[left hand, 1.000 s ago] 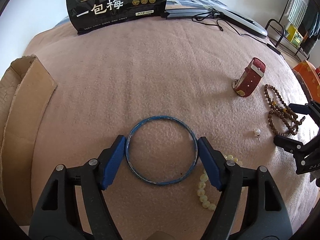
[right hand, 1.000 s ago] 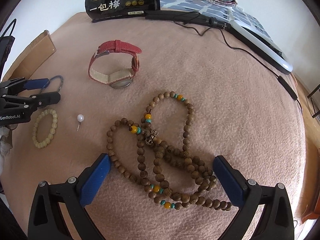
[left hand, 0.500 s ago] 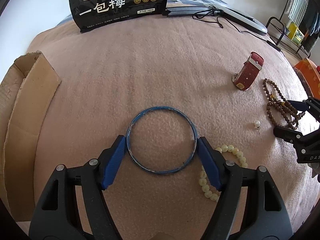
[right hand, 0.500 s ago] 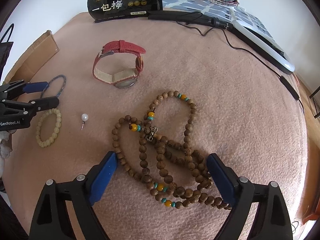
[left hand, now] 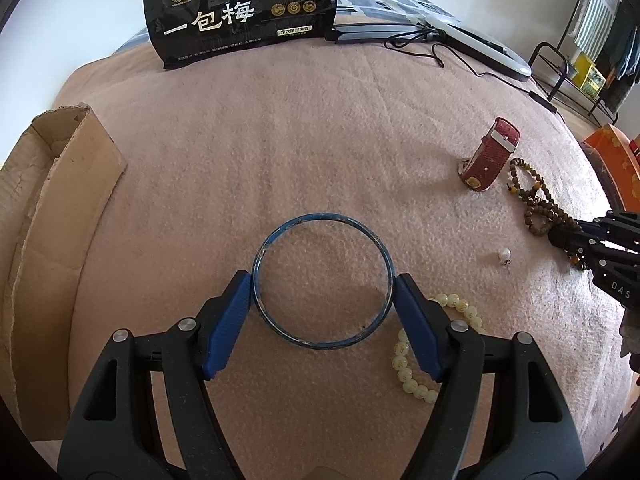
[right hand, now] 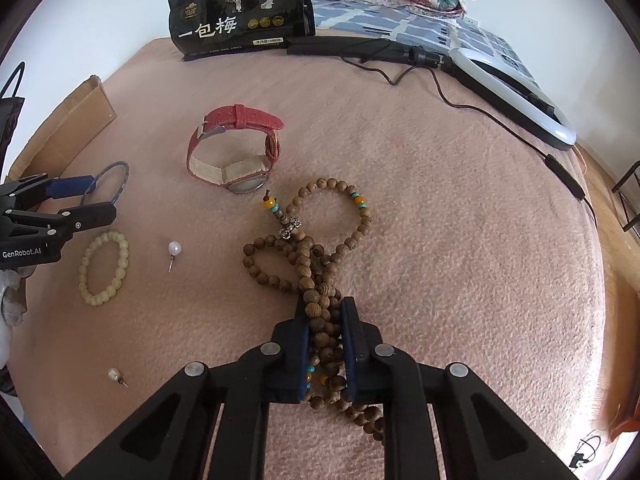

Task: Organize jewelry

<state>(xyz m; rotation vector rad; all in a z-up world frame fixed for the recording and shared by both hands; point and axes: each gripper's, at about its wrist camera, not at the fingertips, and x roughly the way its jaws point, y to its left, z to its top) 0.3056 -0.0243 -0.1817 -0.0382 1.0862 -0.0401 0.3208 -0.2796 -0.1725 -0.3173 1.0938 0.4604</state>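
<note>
A thin blue bangle lies flat. Red-strapped watch stands on edge. Wooden beads lie bunched. Pale bracelet and two pearl studs rest nearby.

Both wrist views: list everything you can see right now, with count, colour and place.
Bangle: 1, blue, between the left fingers.
Wooden bead string: 1, brown with yellow and teal beads, bunched between the right fingers.
Watch: 1, red strap, beyond the bead string.
Bead bracelet: 1, pale yellow, on the blanket beside the left gripper.
Pearl pins: 2, white, one by the bracelet, one nearer the camera.
Cardboard box: 1, brown, left edge.
Snack bag: 1, black, far edge.
Ring light: 1, white, with black cable, far right.
Blanket: 1, pink, under everything.
Left gripper: blue fingers against the bangle's sides.
Right gripper: closed on the bead string.
</note>
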